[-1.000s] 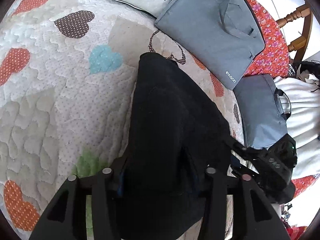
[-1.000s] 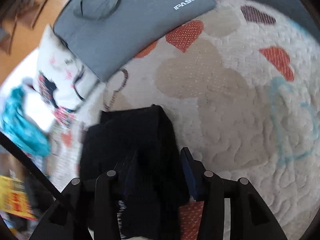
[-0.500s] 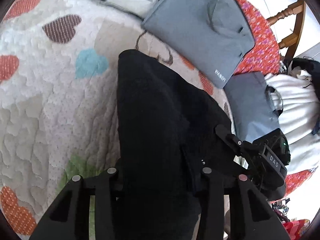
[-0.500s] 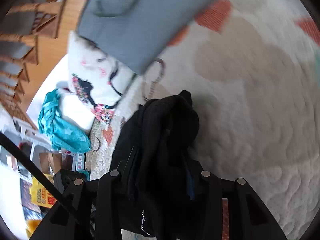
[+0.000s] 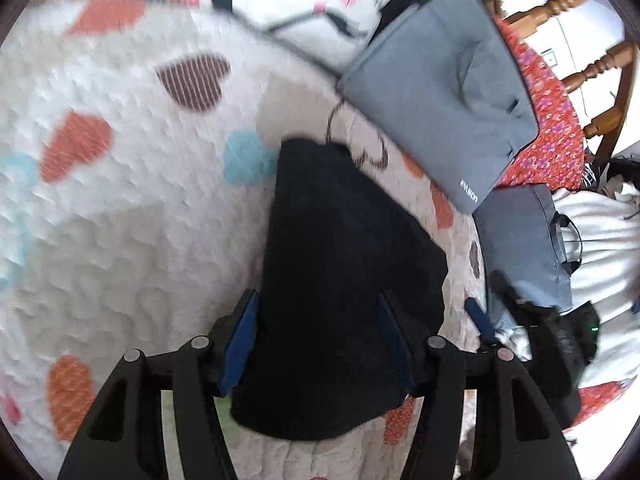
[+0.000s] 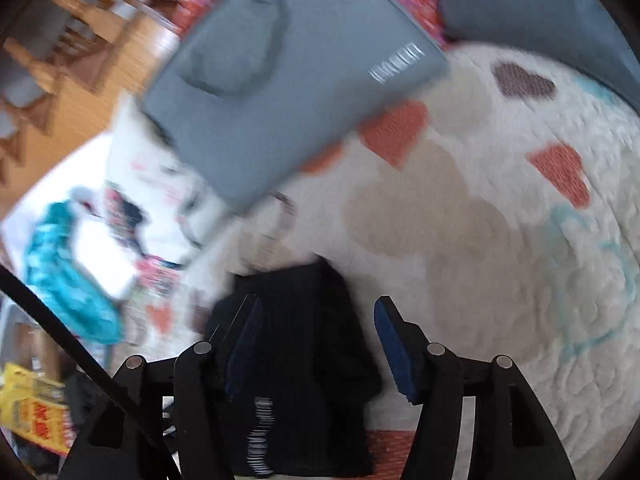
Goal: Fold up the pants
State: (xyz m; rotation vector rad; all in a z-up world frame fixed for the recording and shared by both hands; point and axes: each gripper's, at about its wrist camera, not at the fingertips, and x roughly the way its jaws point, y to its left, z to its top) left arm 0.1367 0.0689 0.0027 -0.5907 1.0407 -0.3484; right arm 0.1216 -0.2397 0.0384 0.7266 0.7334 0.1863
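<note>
We see the black pants [image 5: 344,280] lying folded on the heart-patterned quilt [image 5: 120,216], reaching forward from between the fingers of the left gripper [image 5: 320,336]. Its jaws are opening — the blue pads [image 5: 240,344] stand beside the cloth's edges, the left one clear of it, while we cannot tell whether the right pad still touches. The near hem of the pants is partly hidden behind the gripper's black frame. Ahead and to the right lie two grey laptop bags [image 5: 440,92], both closed, their contents unseen. The far pillow is smeared by motion blur.

In the right wrist view, the pants [image 6: 304,360] sit between the fingers of the right gripper [image 6: 316,344], whose jaws are also opening; its right pad [image 6: 394,348] stands well clear of the fabric. The bag [image 6: 280,92] ahead is blurred, its lettering unreadable.

Half a second ago both grippers pinched the cloth, bunched and lifted; now it lies flatter and released.
</note>
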